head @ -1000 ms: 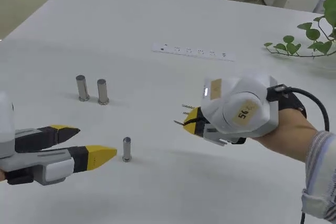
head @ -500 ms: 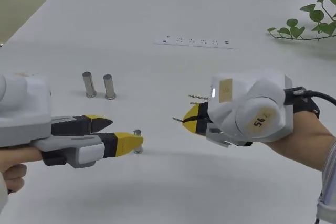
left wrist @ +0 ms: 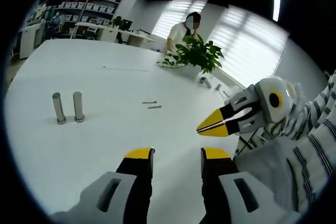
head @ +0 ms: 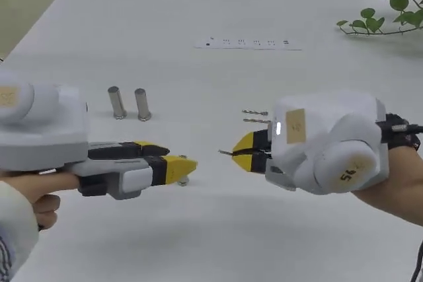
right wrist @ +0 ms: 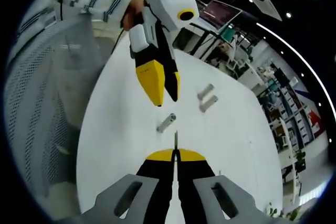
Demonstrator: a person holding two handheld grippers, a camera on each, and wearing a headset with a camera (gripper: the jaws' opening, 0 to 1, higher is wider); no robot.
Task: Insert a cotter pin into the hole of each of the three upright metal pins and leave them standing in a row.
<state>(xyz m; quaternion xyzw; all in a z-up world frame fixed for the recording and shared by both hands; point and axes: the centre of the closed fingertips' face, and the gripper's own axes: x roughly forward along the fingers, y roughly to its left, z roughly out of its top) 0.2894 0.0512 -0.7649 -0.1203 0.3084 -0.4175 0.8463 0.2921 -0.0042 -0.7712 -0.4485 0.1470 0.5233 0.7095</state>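
with my right gripper (right wrist: 176, 156) closed on a cotter pin (right wrist: 176, 139) and my left gripper (left wrist: 177, 157) open just beside the near metal pin (right wrist: 167, 123) on the table (head: 198, 4), i should hold that pin steady first, then push straight.

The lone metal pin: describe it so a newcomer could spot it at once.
On the white table, look just beyond the left gripper's yellow fingers. One steel pin stands there alone, between it and the right gripper; its two neighbours stand side by side farther off.
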